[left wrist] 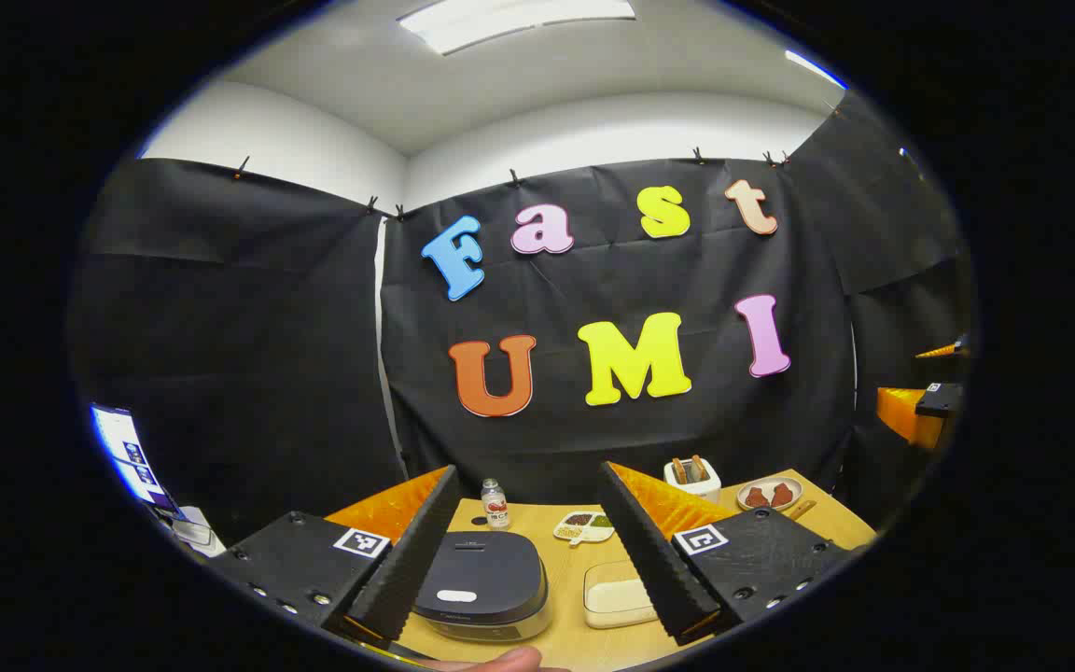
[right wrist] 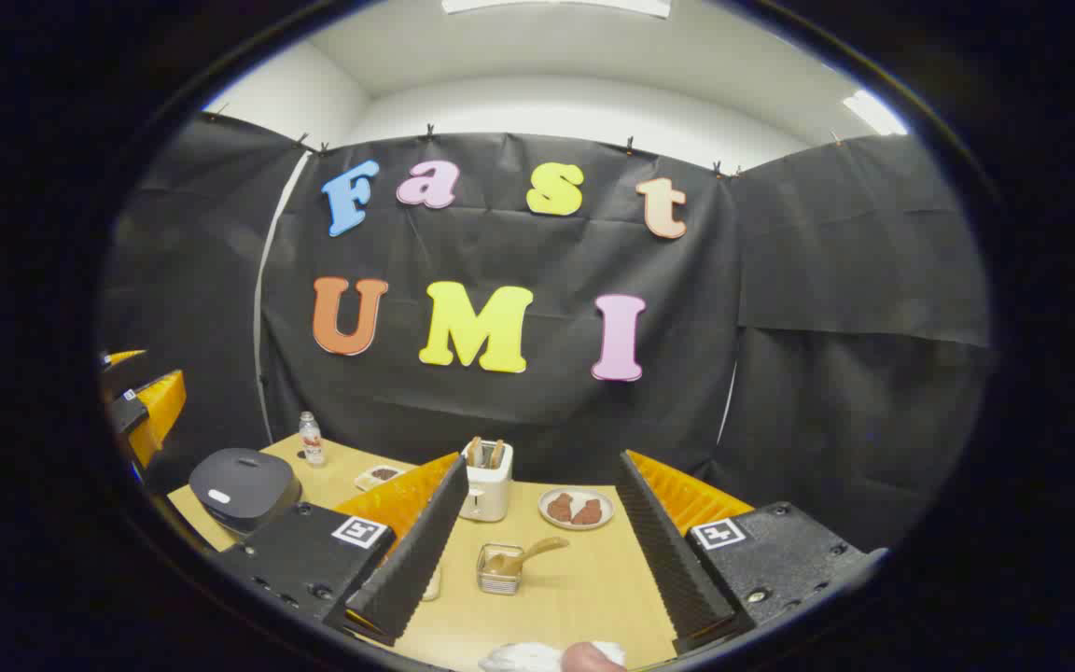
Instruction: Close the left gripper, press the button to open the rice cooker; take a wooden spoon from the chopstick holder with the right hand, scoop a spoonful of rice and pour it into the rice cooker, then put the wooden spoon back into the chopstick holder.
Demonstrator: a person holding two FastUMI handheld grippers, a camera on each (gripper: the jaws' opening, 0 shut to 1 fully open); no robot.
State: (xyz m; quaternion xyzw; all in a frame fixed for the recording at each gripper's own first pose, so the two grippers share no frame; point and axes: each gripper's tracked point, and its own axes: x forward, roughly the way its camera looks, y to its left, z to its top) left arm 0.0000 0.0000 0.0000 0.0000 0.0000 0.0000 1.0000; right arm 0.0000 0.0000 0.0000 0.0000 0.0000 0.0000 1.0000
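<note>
Nearest, the left gripper [left wrist: 528, 551] hangs with jaws spread wide above the rice cooker [left wrist: 481, 586], lid down, beside a clear rice container [left wrist: 614, 597]. Likewise, the right gripper [right wrist: 547, 546] is agape over the chopstick holder [right wrist: 499, 571] bearing the wooden spoon [right wrist: 530, 553]; farther off stand a toaster [right wrist: 487, 483] and plate [right wrist: 576, 510].

Black cloth [left wrist: 248, 327] hangs around the booth, clipped along its top edge, with a narrow pale gap [left wrist: 382, 355] where two sheets meet near the corner. Above the cloth runs a plain white wall [right wrist: 537, 107], meeting a white ceiling where a rectangular light panel [left wrist: 514, 19] glows and a second strip of light [right wrist: 869, 112] sits off to the side. A light wooden table [right wrist: 584, 579] stands in front of the cloth.
</note>
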